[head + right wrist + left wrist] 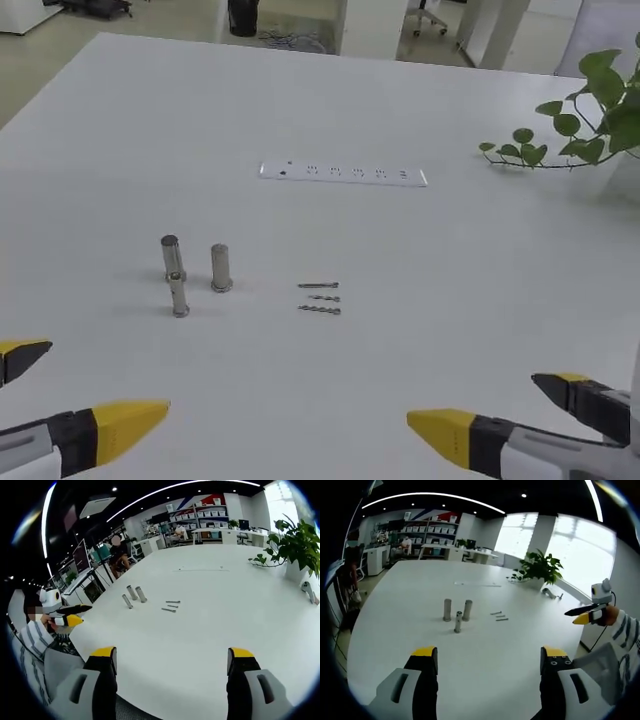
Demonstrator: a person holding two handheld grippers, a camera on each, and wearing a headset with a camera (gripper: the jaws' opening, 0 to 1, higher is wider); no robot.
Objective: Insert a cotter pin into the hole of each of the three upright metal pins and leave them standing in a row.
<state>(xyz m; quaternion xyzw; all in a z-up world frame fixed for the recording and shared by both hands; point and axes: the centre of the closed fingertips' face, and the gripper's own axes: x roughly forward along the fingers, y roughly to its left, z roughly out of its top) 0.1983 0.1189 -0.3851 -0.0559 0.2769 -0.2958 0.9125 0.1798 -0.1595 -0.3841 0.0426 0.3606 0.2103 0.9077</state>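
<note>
Three pins stand upright on the white table, left of its middle in the head view. They form a tight cluster: two side by side at the back, and a thinner, shorter one just in front of the back-left one. To their right, a little apart from them, three cotter pins lie flat on the tabletop. They are parallel, one behind the other, and loose from the pins.

Nearer the person, both grippers are held low over the near edge of the table, well apart from the pins and from each other. The left gripper is released, its yellow-tipped jaws spread wide with bare tabletop between them. In its own view the cluster sits ahead between the jaws, with the cotter pins slightly to the right of it. The right gripper is likewise released, jaws wide. In its view the pins and cotter pins lie ahead, left of centre. Each gripper also appears at the edge of the other's view, held by a hand with a striped sleeve.

Farther back, a white power strip lies flat on the table beyond the pins. A leafy plant stands at the far right of the table.
</note>
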